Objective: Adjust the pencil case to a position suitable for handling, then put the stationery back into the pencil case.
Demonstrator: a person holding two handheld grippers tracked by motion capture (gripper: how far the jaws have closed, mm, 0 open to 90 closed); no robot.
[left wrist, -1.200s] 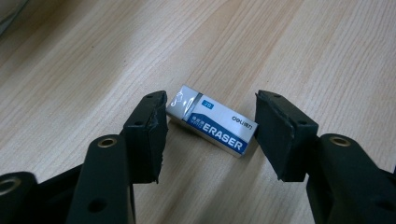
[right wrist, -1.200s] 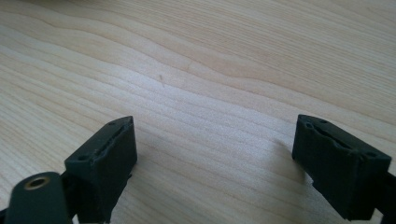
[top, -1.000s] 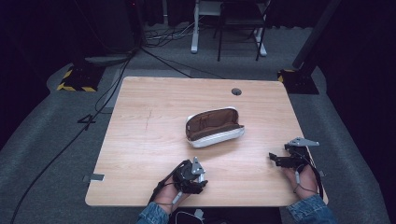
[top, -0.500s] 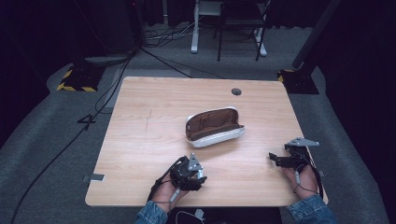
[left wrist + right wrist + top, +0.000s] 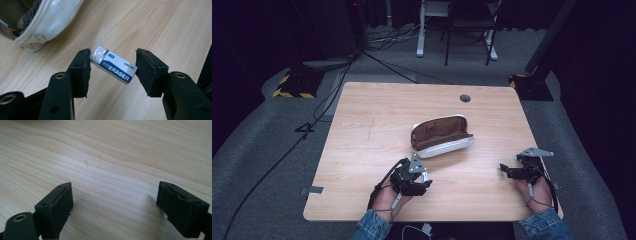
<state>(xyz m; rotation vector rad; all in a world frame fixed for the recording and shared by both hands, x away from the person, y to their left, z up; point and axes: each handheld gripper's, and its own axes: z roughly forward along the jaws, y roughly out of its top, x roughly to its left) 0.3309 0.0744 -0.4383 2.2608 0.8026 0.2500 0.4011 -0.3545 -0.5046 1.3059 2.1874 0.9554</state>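
A small white and blue eraser [image 5: 113, 64] printed ERASER lies on the wooden table [image 5: 372, 125], just short of an open white pencil case [image 5: 441, 136] with a brown lining. My left gripper [image 5: 113, 68] has its jaws closed in on the eraser's two ends, and both pads touch it. In the high view the left gripper [image 5: 423, 179] sits near the table's front edge, below the case. My right gripper [image 5: 504, 170] rests at the front right with its jaws wide apart. Only bare wood lies between the jaws of the right gripper [image 5: 113, 202].
A corner of the pencil case [image 5: 47, 22] with a metal snap lies close to the upper left of the eraser. A round cable hole [image 5: 465, 98] sits near the table's far edge. Chair and desk legs stand on the floor beyond.
My left gripper has shifted slightly forward toward the pencil case. The right gripper and the case have stayed put.
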